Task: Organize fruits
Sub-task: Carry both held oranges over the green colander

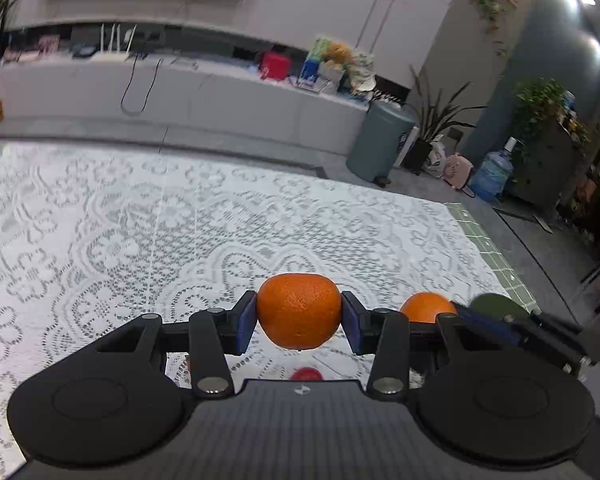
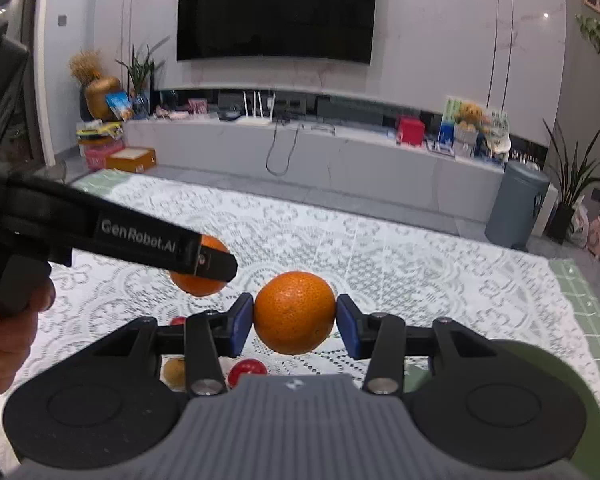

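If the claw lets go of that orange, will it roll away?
Probably a little. The orange in the right gripper is round, so it likely rolls, though the lace tablecloth may slow it. It looks firm between the pads, and its pebbly skin probably isn't slippery.

Red fruit (image 1: 307,374) below the left gripper's orange (image 1: 299,311): mostly hidden by the gripper body. Second orange (image 1: 427,307), right of it: lower half hidden. Green object (image 1: 498,307) beyond: blurred, identity unclear.
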A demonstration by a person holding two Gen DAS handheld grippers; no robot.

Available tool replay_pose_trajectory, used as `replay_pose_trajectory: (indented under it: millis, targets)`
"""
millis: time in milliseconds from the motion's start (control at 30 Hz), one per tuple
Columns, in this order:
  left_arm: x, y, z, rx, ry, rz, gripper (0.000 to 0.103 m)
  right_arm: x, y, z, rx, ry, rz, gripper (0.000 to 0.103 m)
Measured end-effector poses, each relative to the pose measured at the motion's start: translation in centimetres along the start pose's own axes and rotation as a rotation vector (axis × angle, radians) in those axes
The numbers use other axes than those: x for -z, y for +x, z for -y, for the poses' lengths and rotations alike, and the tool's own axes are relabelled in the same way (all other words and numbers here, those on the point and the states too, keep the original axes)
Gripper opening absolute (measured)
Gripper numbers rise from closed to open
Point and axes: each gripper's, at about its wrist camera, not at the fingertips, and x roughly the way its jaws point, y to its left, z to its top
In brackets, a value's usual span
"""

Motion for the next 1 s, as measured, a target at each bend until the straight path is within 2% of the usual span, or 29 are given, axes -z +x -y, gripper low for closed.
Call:
replay_pose_trajectory:
  millis: [200, 467, 700, 867, 1000]
  targets:
    - [0.8, -3.0, 2.9, 0.042, 0.059, 0.037, 0.050, 0.6, -4.9, 2.4, -0.006, 0.055, 0.028, 0.043]
    - [1.9, -4.7, 7.1, 0.119, 0.156, 0.055, 0.050, 3.1, -10.1, 7.2, 0.072, 0.140, 0.010, 0.043]
    - [2.9, -3.2, 10.8, 0.190, 0.240, -0.002, 0.050, 6.1, -12.1, 11.8, 0.156, 0.217, -0.058, 0.043]
    - [3.7, -1.1, 13.6, 0.233, 0.303, -0.065, 0.050, 7.3, -12.3, 14.6, 0.165, 0.261, -0.088, 0.043]
    - [4.0, 0.7, 15.5, 0.249, 0.349, -0.098, 0.050, 7.4, -11.7, 15.8, 0.163, 0.236, -0.122, 0.043]
